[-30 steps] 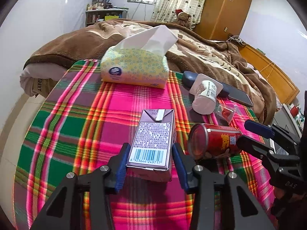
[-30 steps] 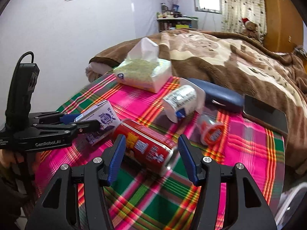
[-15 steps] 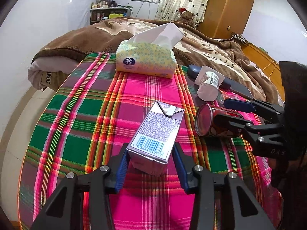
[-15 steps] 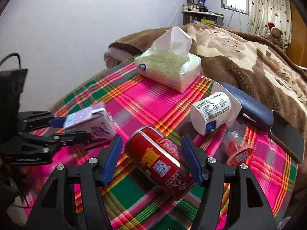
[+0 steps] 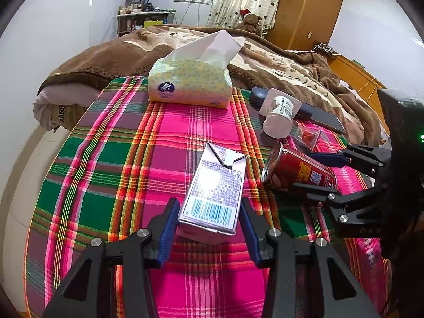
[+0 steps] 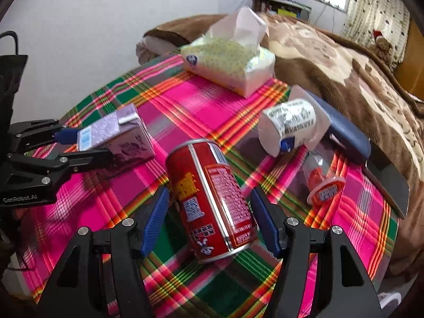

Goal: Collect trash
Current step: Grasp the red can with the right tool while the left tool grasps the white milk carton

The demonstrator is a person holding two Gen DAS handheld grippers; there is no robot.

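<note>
Milk carton (image 5: 214, 190), lifted off the plaid tablecloth (image 5: 111, 175), sits clamped in the left gripper (image 5: 209, 228), while the right gripper (image 6: 210, 220) clamps a tilted red can (image 6: 212, 198).

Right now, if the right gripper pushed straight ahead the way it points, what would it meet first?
Beyond the red can between its fingers, probably the white yogurt cup lying slightly right of that line; depth is unclear.

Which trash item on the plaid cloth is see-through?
The small clear cup with red contents, beside the white yogurt cup; the carton and can are opaque.
</note>
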